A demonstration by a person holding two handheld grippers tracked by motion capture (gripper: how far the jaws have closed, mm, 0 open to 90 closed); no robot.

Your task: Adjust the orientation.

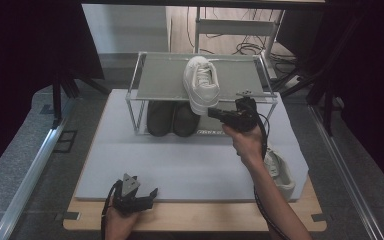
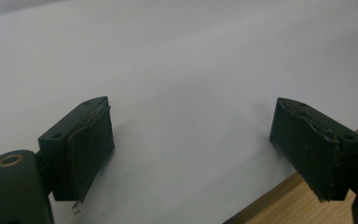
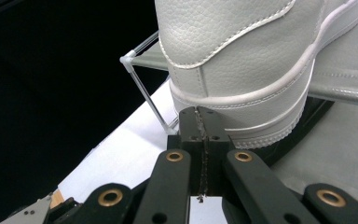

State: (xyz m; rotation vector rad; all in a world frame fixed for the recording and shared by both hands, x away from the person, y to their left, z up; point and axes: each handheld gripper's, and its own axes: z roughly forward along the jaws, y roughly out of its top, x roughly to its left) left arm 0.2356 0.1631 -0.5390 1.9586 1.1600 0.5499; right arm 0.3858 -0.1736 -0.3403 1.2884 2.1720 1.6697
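A white sneaker (image 1: 201, 82) lies on the top shelf of a wire-framed shoe rack (image 1: 155, 75), its heel hanging over the shelf's front edge. My right gripper (image 1: 213, 113) is at that heel. In the right gripper view its jaws (image 3: 199, 116) are pressed together with nothing between them, and their tips touch the sole at the sneaker's heel (image 3: 242, 56). My left gripper (image 1: 139, 193) rests at the table's front edge. Its fingers (image 2: 91, 144) stand wide apart over the white mat (image 2: 168, 70) and hold nothing.
A pair of dark shoes (image 1: 172, 119) sits under the rack's shelf. Another white sneaker (image 1: 279, 172) lies on the mat (image 1: 180, 160) at the right, beside my right forearm. A wooden table edge (image 1: 205, 217) runs along the front. Dark curtains and metal rails flank the table.
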